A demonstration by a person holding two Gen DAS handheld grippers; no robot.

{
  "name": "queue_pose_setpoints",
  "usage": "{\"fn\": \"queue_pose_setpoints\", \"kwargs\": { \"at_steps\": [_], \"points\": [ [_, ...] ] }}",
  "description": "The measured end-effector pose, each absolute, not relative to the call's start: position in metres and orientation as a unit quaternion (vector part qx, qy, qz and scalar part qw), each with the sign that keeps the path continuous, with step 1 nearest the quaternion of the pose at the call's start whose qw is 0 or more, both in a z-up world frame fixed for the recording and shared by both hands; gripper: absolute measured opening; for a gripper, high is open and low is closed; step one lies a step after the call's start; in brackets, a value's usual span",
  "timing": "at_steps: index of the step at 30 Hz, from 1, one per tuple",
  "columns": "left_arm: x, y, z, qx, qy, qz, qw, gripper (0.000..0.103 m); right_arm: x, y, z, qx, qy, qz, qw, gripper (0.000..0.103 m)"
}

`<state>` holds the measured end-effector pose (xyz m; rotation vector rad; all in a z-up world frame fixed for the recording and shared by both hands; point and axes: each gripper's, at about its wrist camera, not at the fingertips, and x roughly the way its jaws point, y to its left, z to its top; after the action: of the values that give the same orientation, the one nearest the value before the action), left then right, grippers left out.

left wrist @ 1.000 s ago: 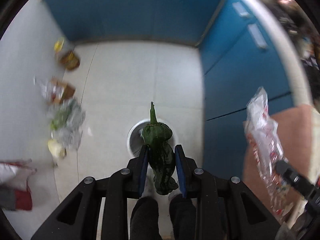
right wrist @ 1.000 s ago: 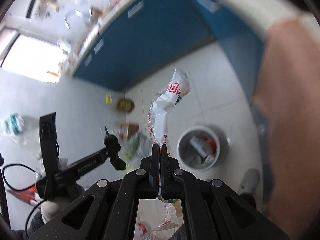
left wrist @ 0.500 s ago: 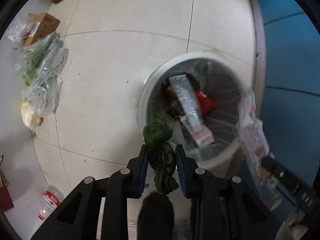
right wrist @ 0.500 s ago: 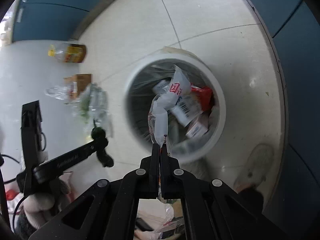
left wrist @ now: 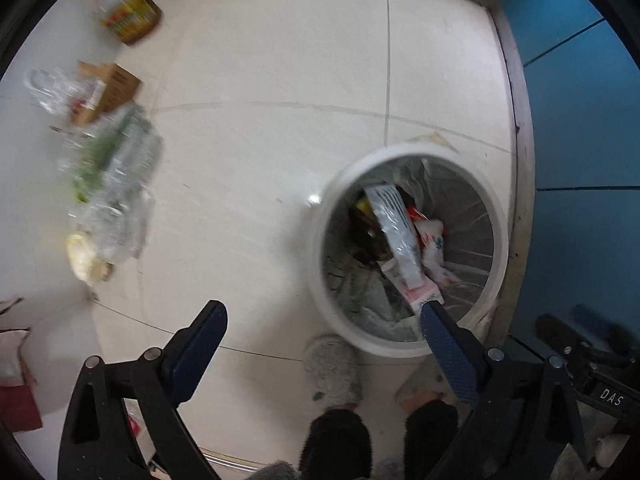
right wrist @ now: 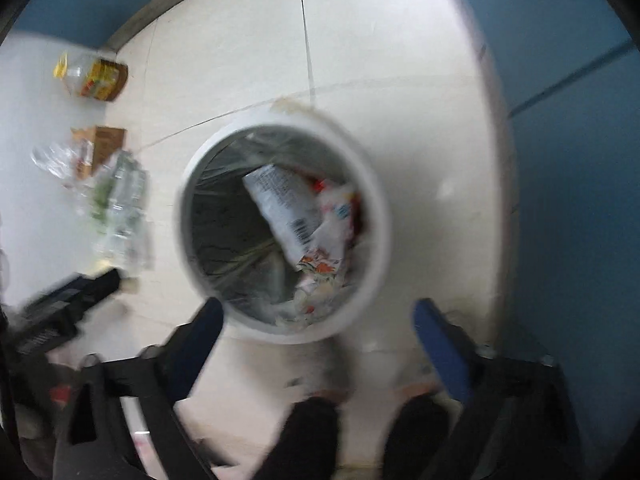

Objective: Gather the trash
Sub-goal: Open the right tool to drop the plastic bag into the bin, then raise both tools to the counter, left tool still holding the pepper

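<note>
The widest clear stretch of floor [left wrist: 256, 92] lies between the white bin [left wrist: 320, 248] and the litter along the left: an oil bottle [left wrist: 128, 16], a brown carton [left wrist: 116, 84] and a heap of clear plastic bags [left wrist: 112, 184] with a yellowish lump at its near end. The bin's mouth is open from above, though wrappers [left wrist: 396, 236] pile up inside it on the right. To its right a blue cabinet wall [left wrist: 580, 120] stands close, leaving only a narrow strip. Just below the bin the person's slippered feet [left wrist: 332, 368] and dark trouser legs block the way. More trash sits at the lower left edge
</note>
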<state>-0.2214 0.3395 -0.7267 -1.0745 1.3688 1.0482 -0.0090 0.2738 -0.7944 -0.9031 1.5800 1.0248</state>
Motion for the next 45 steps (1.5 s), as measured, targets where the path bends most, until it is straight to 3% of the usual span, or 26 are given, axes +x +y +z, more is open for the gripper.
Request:
{"fn": "queue_pose_setpoints", "kwargs": {
  "at_steps": [3,9,18,27,36,40,45],
  "points": [
    [-0.227,0.331,-0.681,-0.413,0.568,0.463,0.541,0.099,-0.017,0.271,-0.751,-0.419,0.598,0.428,0.532,0.103],
    [-0.228,0.306,-0.560,-0.357,0.533,0.503,0.579,0.099,-0.026,0.258,-0.644,-0.418,0.564,0.445,0.555,0.103],
    [-0.219,0.275,-0.391,-0.340,0.475,0.512,0.630,0.103,-0.026,0.227,-0.437,-0.352,0.542,0.501,0.575,0.103],
    [-0.179,0.249,-0.254,-0.264,0.450,0.528,0.670,0.103,0.015,0.180,-0.274,-0.222,0.551,0.524,0.610,0.103],
    [-0.041,0.211,-0.189,-0.196,0.418,0.465,0.755,0.103,0.153,0.048,-0.196,-0.094,0.553,0.430,0.708,0.103],
    [0.053,0.175,-0.193,-0.153,0.451,0.402,0.782,0.103,0.243,-0.036,-0.196,-0.069,0.557,0.327,0.760,0.103],
    [0.186,0.080,-0.249,-0.004,0.550,0.256,0.795,0.103,0.349,-0.124,-0.233,-0.066,0.580,0.213,0.783,0.101]
  ]
}}
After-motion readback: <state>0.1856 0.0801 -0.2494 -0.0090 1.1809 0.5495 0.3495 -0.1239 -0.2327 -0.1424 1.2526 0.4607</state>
